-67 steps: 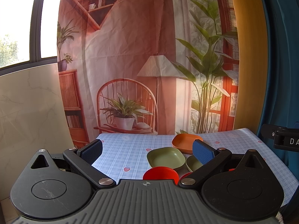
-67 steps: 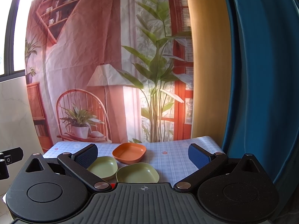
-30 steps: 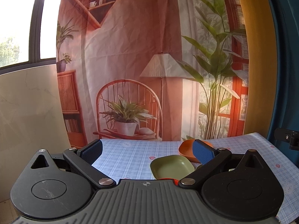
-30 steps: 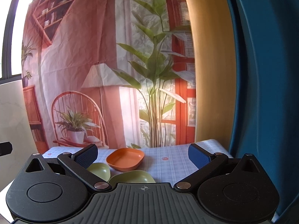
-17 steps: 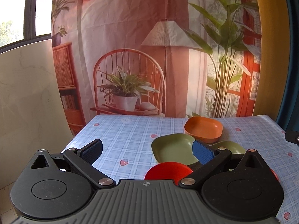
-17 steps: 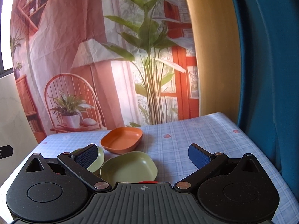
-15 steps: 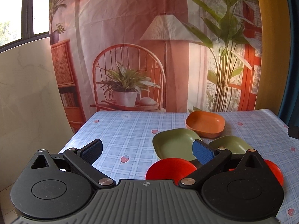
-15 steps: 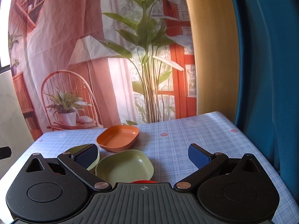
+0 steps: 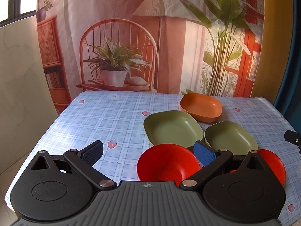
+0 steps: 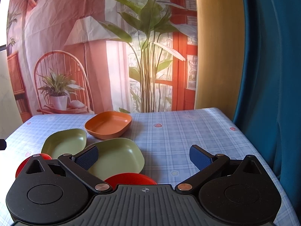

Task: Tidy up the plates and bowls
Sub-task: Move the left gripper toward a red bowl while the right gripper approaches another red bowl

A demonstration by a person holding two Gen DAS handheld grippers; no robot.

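Behind the checked tablecloth (image 9: 112, 116) hangs a printed backdrop (image 9: 116, 37) of chair, lamp and plants; on the cloth we see an orange bowl (image 9: 201, 106), two green plates (image 9: 172, 130) (image 9: 230, 137) and two red bowls (image 9: 167, 164) (image 9: 274, 164), clustered close. Left gripper (image 9: 148, 150) and right gripper (image 10: 144, 155) both hang spread wide, grasping nothing. We judge the dishes light, stiff, smooth plastic, possibly slippery; a pinch across a raised rim seems best. No brand or legible writing shows.
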